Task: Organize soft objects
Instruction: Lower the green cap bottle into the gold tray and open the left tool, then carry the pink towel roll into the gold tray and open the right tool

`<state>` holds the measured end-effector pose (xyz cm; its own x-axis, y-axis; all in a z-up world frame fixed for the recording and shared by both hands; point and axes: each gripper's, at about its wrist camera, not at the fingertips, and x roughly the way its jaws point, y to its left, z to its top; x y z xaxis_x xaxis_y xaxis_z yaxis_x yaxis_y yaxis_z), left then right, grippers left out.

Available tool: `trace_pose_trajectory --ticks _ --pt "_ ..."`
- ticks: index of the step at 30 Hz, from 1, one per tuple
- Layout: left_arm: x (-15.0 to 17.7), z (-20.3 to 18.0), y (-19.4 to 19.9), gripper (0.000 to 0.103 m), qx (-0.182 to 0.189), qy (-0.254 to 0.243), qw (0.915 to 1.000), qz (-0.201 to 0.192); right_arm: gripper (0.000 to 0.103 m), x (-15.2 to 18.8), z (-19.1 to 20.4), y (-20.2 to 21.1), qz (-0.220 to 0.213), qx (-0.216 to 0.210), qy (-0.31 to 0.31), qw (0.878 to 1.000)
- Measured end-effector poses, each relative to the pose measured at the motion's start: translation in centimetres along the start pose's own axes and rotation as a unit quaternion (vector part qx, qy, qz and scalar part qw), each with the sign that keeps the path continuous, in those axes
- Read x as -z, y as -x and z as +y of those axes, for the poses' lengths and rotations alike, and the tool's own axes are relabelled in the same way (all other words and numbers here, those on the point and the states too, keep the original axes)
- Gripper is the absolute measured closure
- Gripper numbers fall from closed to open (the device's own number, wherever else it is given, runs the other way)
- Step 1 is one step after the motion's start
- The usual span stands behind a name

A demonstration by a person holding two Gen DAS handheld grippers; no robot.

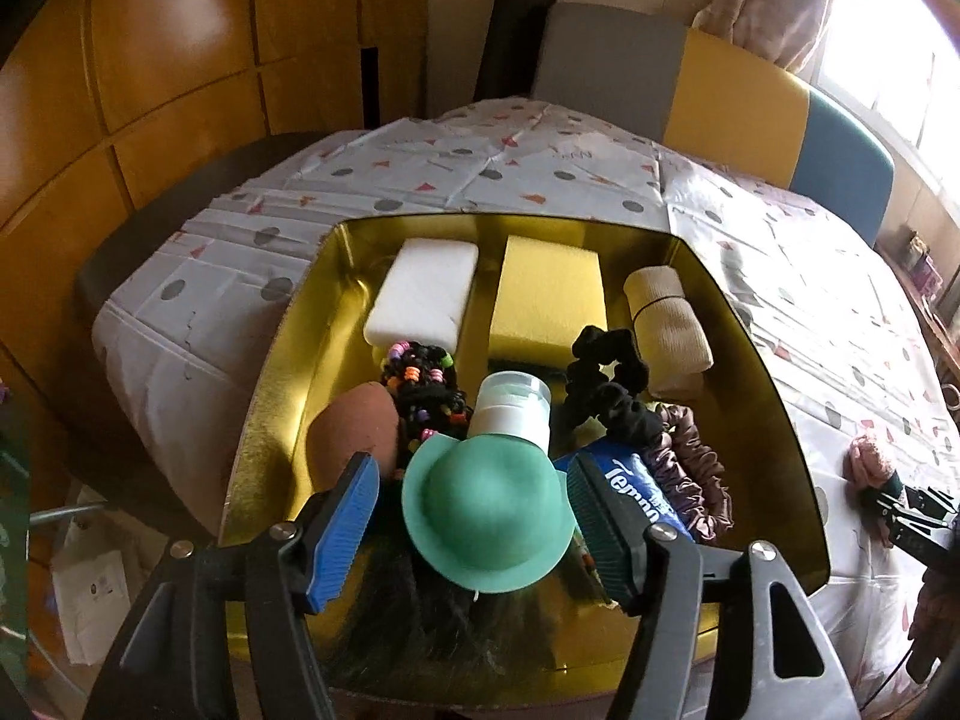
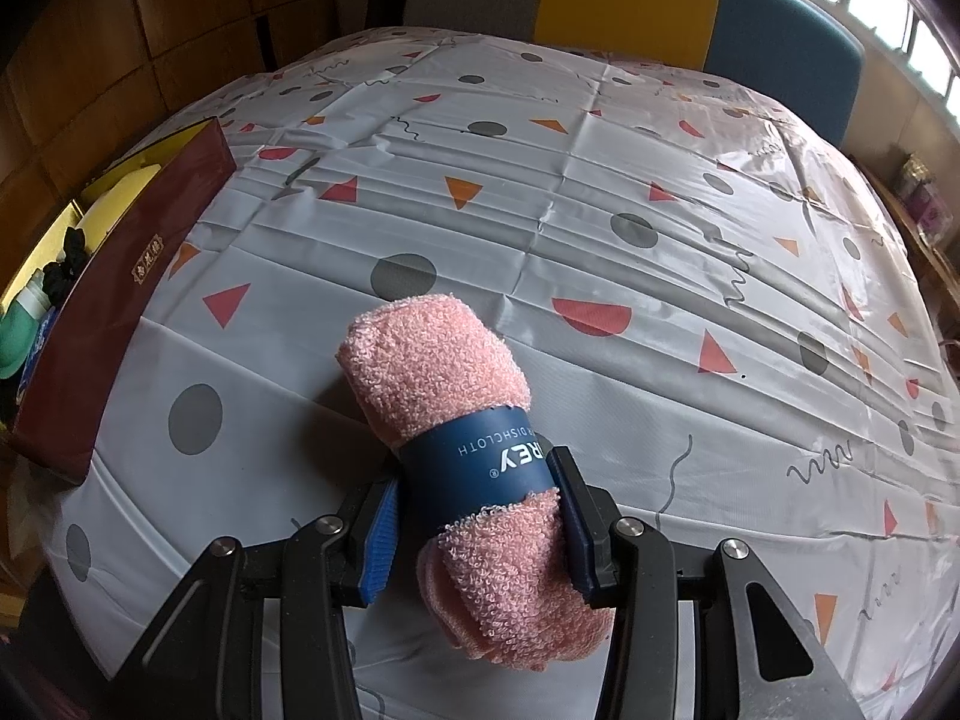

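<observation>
Left tongs (image 1: 474, 516) spread wide, right tongs (image 2: 477, 525) clamped on the rolled pink terry dishcloth (image 2: 456, 420).
We see the green dome-shaped silicone bottle (image 1: 489, 510) loose between the left pads in the gold-lined box (image 1: 774, 396); the white sponge block (image 1: 423, 294) lies at eleven o'clock, the dishcloth over the patterned worktop (image 2: 600, 210).

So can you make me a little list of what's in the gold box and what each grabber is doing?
box: gold tray on patterned tablecloth
inside: white sponge, yellow sponge, black scrunchie, green bottle
left gripper: open, pads either side of the green bottle
right gripper: shut on pink dishcloth
</observation>
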<state>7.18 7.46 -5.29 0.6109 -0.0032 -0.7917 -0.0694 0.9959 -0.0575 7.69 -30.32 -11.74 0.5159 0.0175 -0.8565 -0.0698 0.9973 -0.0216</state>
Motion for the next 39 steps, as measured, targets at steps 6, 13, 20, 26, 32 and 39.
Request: trace_pose_trajectory --ticks 6,13,20,26,32,39 --pt "0.2 0.3 1.9 0.037 -0.011 0.007 0.9996 -0.024 0.057 0.1 0.0 0.0 -0.001 0.003 0.003 1.0" --pt "0.1 0.7 4.0 0.037 -0.022 0.013 0.9983 -0.053 0.057 0.2 0.0 0.0 -0.003 0.007 0.007 1.0" --pt "0.0 0.6 5.5 0.037 -0.019 0.017 0.9972 -0.071 0.057 0.3 0.2 0.0 -0.005 0.014 0.008 1.0" --pt "0.3 0.7 5.7 0.037 -0.014 0.017 0.9975 -0.067 0.057 0.4 0.4 0.0 -0.008 0.021 0.003 1.0" --pt "0.7 0.9 6.1 0.037 -0.007 0.017 0.9975 -0.069 0.063 0.3 0.9 0.5 -0.011 0.04 -0.008 0.999" --pt "1.0 1.8 6.2 0.037 -0.015 0.022 0.9973 -0.069 0.063 -3.0 4.9 4.8 -0.066 -0.044 -0.032 0.996"
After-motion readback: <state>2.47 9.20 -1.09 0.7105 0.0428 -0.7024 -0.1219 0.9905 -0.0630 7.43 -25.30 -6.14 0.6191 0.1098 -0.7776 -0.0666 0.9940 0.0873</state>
